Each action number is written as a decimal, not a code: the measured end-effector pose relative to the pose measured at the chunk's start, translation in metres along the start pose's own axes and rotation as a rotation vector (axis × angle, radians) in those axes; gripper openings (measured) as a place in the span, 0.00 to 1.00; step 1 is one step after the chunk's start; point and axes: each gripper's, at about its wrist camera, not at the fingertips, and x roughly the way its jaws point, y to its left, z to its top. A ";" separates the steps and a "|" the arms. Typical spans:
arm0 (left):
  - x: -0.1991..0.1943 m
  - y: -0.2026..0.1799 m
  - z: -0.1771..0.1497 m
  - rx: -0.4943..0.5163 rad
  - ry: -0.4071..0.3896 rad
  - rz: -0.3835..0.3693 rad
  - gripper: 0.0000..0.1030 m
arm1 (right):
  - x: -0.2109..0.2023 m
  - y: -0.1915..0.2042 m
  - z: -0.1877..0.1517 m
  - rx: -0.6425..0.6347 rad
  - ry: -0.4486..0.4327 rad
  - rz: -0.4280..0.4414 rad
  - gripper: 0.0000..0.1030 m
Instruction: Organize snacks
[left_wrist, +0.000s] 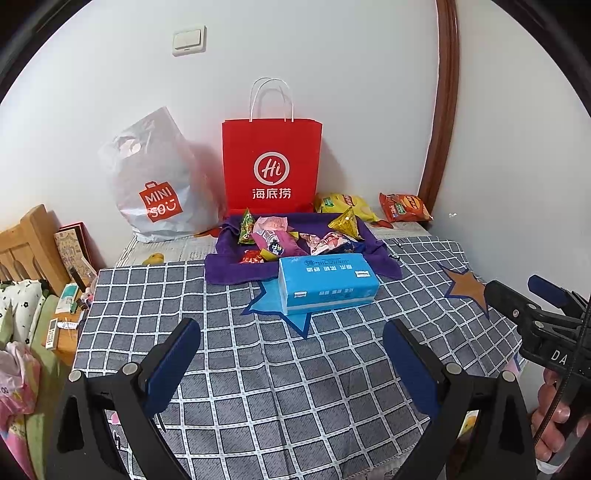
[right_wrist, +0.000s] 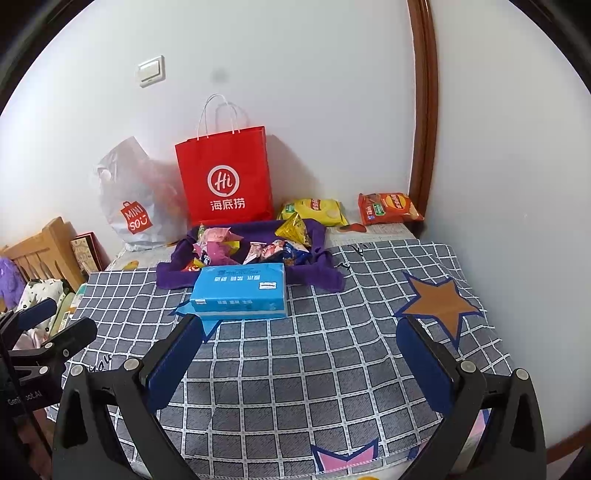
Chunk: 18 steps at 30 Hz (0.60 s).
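White wall behind, wooden door frame (left_wrist: 448, 110) at upper right of frame, checked tablecloth (left_wrist: 295, 369) spread over most of lower half. Against wall at upper centre: red paper bag (left_wrist: 271, 162), upright, with grey plastic bag (left_wrist: 155, 184) just left of it.

Snacks in two groups. Small packets (left_wrist: 291, 236) heaped on purple cloth (left_wrist: 229, 269) at frame centre, directly below red paper bag. Yellow chip bag (right_wrist: 314, 211) and orange chip bag (right_wrist: 388, 208) flat at upper right, beyond checked cloth, near wall corner, long axes running left-right. Blue tissue pack (left_wrist: 328, 280) lying across near edge of purple cloth, long axis left-right, squarely between fingers and heap.

Left gripper (left_wrist: 291, 363) spread wide, empty, low over bare tablecloth, aimed straight up frame at tissue pack. Right gripper (right_wrist: 306, 356) likewise spread wide and empty, tissue pack up and left of its centre line, chip bags up and right. Right one probably nearer chip bags; heap about equally far from both.

Plenty of bare cloth for approach at lower frame. Tight spots, likely: wall and door frame close behind orange chip bag; tissue pack blocking low straight reach to heap, so approach from above or either side.
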 end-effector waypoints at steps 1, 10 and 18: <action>-0.001 0.000 0.000 -0.001 0.000 0.000 0.97 | 0.000 0.000 0.000 -0.001 0.000 0.000 1.00; -0.001 0.000 -0.001 -0.001 0.000 -0.003 0.97 | -0.001 0.001 0.000 -0.002 -0.002 0.005 1.00; -0.002 0.000 0.000 -0.002 0.000 0.000 0.97 | -0.001 0.003 0.000 -0.001 0.000 0.004 1.00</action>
